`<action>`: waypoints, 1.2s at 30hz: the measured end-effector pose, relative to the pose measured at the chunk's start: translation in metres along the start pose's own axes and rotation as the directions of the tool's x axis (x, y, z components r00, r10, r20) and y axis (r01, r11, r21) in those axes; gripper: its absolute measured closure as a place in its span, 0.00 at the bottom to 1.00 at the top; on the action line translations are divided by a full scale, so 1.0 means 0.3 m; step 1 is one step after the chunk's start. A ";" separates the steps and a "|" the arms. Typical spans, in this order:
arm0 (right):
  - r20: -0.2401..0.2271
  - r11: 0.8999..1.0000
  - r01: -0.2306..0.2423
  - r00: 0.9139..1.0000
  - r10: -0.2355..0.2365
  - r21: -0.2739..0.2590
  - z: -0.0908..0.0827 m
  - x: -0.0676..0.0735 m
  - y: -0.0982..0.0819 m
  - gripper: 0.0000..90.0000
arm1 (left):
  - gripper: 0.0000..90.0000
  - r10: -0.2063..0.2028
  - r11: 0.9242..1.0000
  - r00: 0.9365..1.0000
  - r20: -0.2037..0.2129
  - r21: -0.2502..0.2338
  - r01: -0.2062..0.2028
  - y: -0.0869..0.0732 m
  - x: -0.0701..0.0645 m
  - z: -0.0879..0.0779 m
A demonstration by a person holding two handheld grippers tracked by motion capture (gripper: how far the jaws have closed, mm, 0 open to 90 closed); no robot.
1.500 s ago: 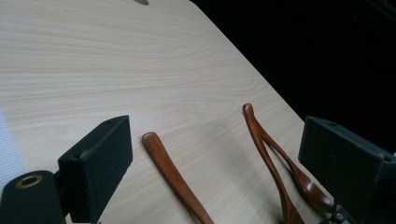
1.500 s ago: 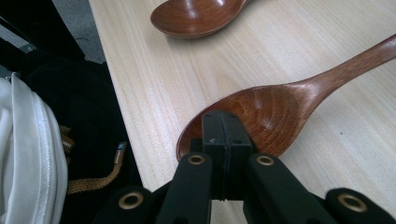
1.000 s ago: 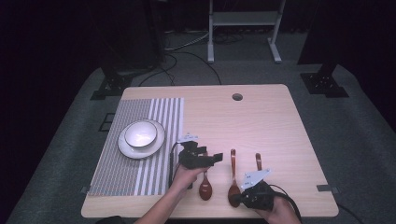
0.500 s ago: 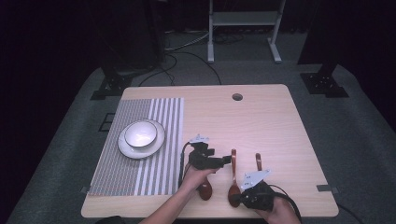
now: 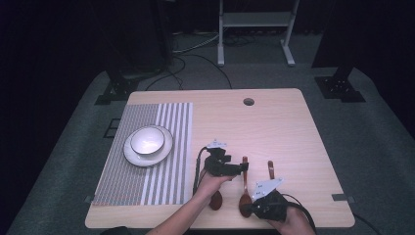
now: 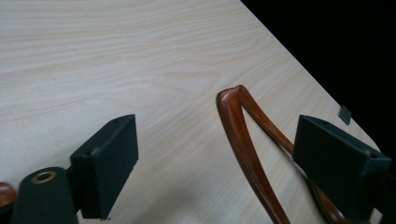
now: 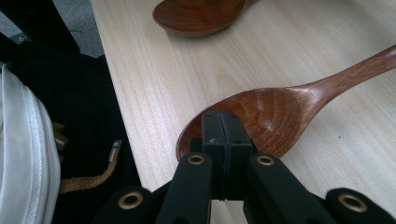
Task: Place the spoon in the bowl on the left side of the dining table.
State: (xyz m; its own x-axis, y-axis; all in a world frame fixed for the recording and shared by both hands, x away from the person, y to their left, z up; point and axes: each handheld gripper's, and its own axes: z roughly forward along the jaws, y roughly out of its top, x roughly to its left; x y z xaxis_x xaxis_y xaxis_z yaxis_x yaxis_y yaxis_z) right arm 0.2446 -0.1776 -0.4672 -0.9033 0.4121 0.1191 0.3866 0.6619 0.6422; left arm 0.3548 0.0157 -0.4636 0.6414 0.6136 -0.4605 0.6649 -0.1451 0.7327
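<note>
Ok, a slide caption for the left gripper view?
Open left gripper straddling a wooden spoon handle on the pale table.

The left gripper (image 5: 243, 166) is held low over the table's near half, its jaws set wide apart and just lately narrowed a little. The right gripper (image 5: 248, 209) is kept at the near edge, jaws pressed together. Both forearms are extended from the near edge.

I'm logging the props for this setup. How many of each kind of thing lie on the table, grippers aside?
wooden spoons: 3
bowl: 1
plate: 1
striped placemat: 1
Total: 6
</note>
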 end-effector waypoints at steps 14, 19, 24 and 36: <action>0.005 1.000 0.006 1.000 -0.006 0.001 0.001 0.004 0.001 0.99 | 0.61 0.044 0.999 0.997 0.062 0.025 -0.046 0.011 0.000 0.032; 0.014 1.000 0.009 1.000 -0.009 0.000 0.000 0.006 0.001 0.98 | 0.74 0.052 0.998 0.996 0.073 0.034 -0.055 0.001 0.009 0.041; 0.011 1.000 0.005 1.000 -0.005 -0.003 -0.001 0.004 -0.001 0.98 | 0.77 0.012 1.000 0.994 0.105 0.023 -0.014 -0.002 0.021 0.040; 0.048 1.000 0.008 0.999 -0.008 0.008 -0.019 0.004 0.001 0.74 | 0.91 -0.035 0.998 0.977 0.211 -0.039 0.044 0.028 0.005 0.015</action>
State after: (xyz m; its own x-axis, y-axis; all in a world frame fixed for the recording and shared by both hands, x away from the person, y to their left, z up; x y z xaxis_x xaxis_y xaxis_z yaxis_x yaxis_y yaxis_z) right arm 0.2426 -0.1804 -0.4626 -0.8966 0.4360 0.0775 0.3809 0.6700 0.6372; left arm 0.3631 0.0120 -0.4605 0.6841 0.4404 -0.5814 0.6773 -0.0877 0.7305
